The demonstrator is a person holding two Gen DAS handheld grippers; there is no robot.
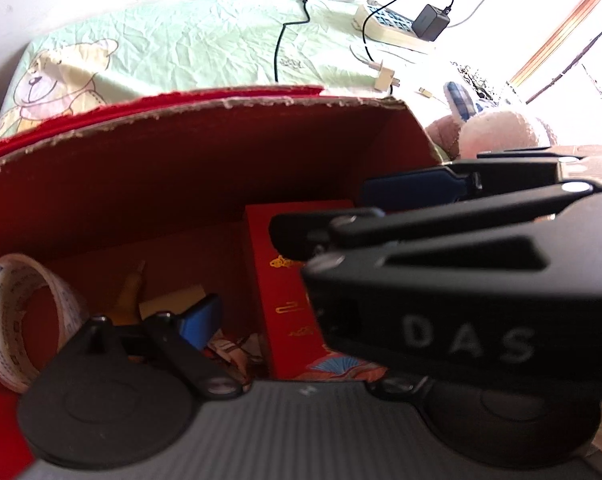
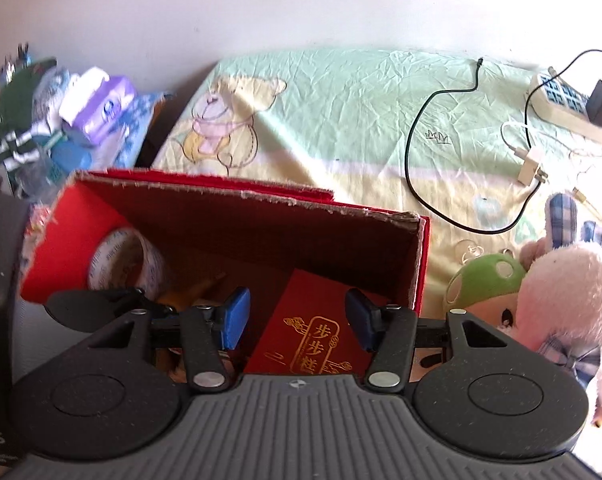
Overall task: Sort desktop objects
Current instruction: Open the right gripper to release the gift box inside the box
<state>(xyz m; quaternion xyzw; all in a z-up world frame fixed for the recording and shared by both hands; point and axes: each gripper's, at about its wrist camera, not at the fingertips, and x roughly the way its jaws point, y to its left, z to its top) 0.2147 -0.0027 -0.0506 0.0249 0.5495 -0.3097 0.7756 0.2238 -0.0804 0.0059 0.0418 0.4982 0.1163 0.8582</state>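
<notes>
Right now red packet (image 2: 305, 332) lies dead ahead of right claw (image 2: 299, 320), jaws apart, inside red box (image 2: 419, 264) near its right wall; left claw's state can't tell.

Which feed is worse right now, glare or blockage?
Left wrist: top right blown out white around the power strip, and the right tongs block much of the box. Right wrist: evenly lit, box interior shadowed, edges bent by fisheye.

The right hand-held gripper (image 1: 381, 208) hides the left one's right finger.
</notes>
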